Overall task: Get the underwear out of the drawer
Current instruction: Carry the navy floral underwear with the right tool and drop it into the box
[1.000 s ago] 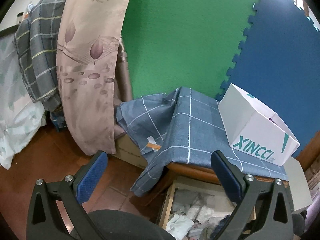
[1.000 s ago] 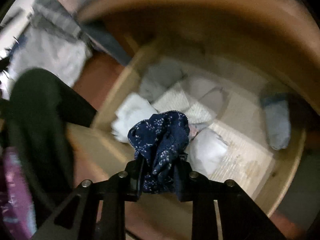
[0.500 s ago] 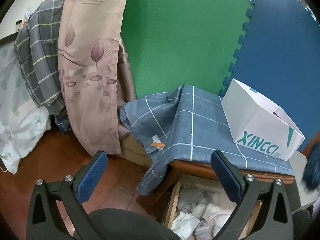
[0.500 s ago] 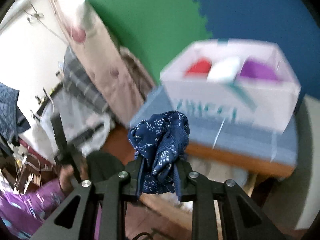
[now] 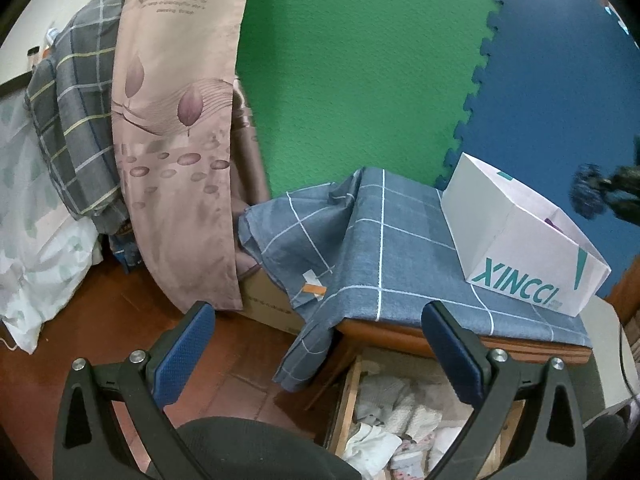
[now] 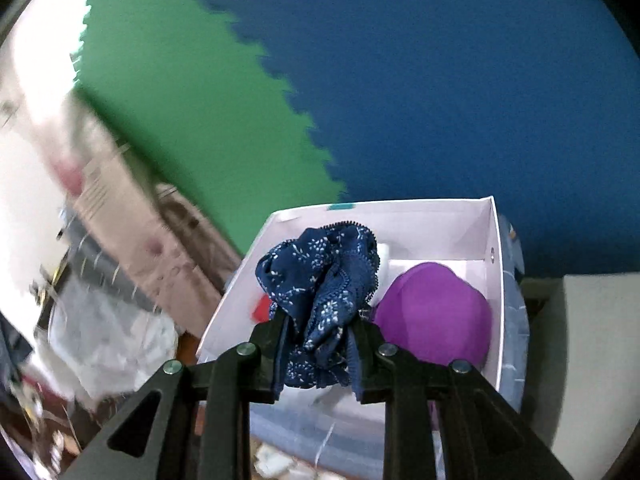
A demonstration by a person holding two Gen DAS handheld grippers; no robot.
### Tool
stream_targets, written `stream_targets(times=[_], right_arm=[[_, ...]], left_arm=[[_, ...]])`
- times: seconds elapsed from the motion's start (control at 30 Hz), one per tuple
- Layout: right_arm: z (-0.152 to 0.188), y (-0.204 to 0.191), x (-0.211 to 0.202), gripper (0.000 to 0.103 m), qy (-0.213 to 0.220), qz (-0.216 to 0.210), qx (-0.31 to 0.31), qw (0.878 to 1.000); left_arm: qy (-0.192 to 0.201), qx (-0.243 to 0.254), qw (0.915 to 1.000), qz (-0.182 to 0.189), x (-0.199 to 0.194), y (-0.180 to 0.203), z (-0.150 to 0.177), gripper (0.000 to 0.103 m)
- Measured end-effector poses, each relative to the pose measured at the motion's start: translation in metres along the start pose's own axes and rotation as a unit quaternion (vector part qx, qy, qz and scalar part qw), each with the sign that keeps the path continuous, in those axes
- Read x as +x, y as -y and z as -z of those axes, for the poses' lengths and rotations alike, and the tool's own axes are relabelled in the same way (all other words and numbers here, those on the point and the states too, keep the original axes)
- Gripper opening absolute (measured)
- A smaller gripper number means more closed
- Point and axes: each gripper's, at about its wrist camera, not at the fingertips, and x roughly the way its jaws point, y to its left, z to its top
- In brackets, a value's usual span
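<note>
My right gripper is shut on navy floral underwear and holds it above the open white XINCCI box. The box holds a purple garment, a red one and a white one, mostly hidden. In the left wrist view the same underwear hangs blurred over the box at the right edge. The open drawer below the cabinet top holds several pale garments. My left gripper is open and empty, held back from the drawer.
A blue checked cloth covers the cabinet top under the box. Green and blue foam mats line the wall. Hanging fabrics and bedding stand at the left above a wood floor. A dark rounded object lies under my left gripper.
My right gripper lifted the navy underwear out of the drawer and up over the white box. My left gripper stayed open and drifted slightly.
</note>
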Motion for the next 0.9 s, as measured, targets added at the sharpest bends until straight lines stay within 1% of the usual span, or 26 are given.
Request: stream_targets(times=[0.1, 0.23, 0.4, 0.47, 0.53, 0.63, 0.67, 0.73, 0.8, 0.9], right_arm=[[-0.02, 0.024, 0.034, 0.024, -0.012, 0.025, 0.035, 0.999], [-0.026, 0.046, 0.071, 0.024, -0.03, 0.039, 0.082, 0.995], [-0.028, 0.071, 0.095, 0.024, -0.048, 0.04, 0.141, 0.988], [-0.028, 0.08, 0.102, 0.026, -0.057, 0.051, 0.165, 0.983], [-0.029, 0.086, 0.105, 0.031, -0.054, 0.048, 0.182, 0.981], [-0.029, 0.092, 0.108, 0.037, -0.06, 0.059, 0.203, 0.976], [-0.028, 0.093, 0.108, 0.038, -0.062, 0.058, 0.203, 0.976], [-0.026, 0.094, 0.104, 0.042, -0.056, 0.059, 0.201, 0.976], [-0.025, 0.094, 0.098, 0.044, -0.043, 0.037, 0.206, 0.977], [-0.018, 0.089, 0.071, 0.044, -0.004, 0.0, 0.191, 0.982]], left_arm=[[-0.001, 0.008, 1.0, -0.002, 0.001, 0.004, 0.0, 0.102], [-0.002, 0.017, 0.9999, -0.005, 0.002, 0.007, 0.0, 0.102], [-0.004, 0.021, 0.9998, -0.004, 0.003, 0.008, 0.0, 0.102], [-0.006, 0.024, 0.9997, -0.004, 0.004, 0.01, 0.0, 0.102], [-0.006, 0.03, 0.9995, -0.006, 0.004, 0.012, 0.001, 0.102], [-0.004, 0.042, 0.9991, -0.009, 0.003, 0.016, 0.001, 0.102], [-0.003, 0.045, 0.9989, -0.01, 0.003, 0.017, 0.002, 0.102], [-0.004, 0.046, 0.9989, -0.009, 0.003, 0.018, 0.001, 0.102], [-0.005, 0.042, 0.9991, -0.008, 0.004, 0.017, 0.002, 0.102], [-0.007, 0.038, 0.9992, -0.005, 0.005, 0.017, 0.001, 0.102]])
